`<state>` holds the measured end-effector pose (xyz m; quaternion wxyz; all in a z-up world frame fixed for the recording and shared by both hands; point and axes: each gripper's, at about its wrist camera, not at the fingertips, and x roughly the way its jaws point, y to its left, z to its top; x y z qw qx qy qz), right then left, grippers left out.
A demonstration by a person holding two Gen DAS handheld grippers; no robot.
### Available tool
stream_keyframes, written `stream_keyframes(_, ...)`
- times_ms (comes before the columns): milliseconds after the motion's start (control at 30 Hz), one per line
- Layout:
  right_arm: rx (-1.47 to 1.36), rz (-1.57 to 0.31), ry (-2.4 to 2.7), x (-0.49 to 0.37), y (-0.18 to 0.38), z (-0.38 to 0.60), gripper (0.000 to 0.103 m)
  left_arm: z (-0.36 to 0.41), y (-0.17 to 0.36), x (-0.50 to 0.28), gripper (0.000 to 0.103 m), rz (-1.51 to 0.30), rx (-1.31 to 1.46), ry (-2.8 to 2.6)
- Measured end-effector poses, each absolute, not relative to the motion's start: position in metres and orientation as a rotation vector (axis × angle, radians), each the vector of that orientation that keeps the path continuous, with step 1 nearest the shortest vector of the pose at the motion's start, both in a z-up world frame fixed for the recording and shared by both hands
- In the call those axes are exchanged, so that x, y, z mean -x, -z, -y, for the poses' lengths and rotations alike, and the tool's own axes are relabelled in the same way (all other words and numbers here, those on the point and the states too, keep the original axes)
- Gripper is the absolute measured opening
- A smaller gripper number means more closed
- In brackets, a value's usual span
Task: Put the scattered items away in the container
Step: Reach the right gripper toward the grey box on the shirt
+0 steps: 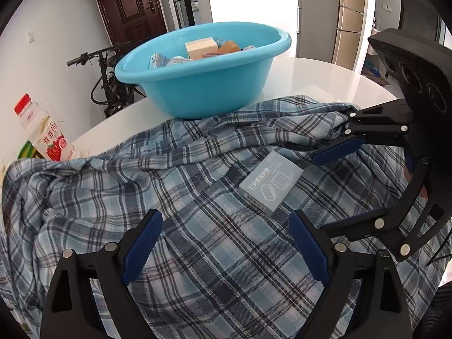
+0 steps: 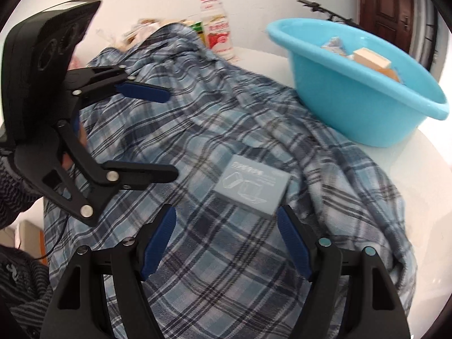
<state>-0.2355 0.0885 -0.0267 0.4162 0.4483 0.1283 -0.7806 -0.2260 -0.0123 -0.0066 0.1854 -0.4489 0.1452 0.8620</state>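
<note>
**Grey box on plaid cloth, both claws spread**

Small grey box [image 1: 271,183] lying flat on the rumpled plaid cloth [image 1: 197,254] over the tabletop [image 1: 325,76], short of the blue basin [image 1: 197,90]. Probably light, stiff cardboard, slightly slick; best pinched across the narrow sides. Left claw [image 1: 226,243] spread, empty. Right claw [image 2: 226,243] spread, empty, box just ahead. Box print unreadable; basin contents partly hidden; anything beneath the cloth unseen.

Two close, downward wrist views from opposite sides, sharing plaid cloth [image 1: 197,197] and basin [image 2: 353,107].
</note>
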Motion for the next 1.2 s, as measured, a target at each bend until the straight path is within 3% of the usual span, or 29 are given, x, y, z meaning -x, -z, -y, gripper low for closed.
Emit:
stream_keyframes(400,-1.224,-0.350,2.004,0.253,0.061,-0.080,0.073,0.021,0.013,0.221,0.093,-0.409,1.286,-2.427)
stream_keyframes(667,-1.222,-0.320,2.028,0.264,0.061,-0.065,0.082,0.027,0.021,0.221,0.093,-0.462,1.303,-2.472)
stream_keyframes(1200,-1.218,-0.384,2.047,0.266,0.063,-0.060,0.080,0.015,0.039,0.212,0.093,-0.471,1.327,-2.394)
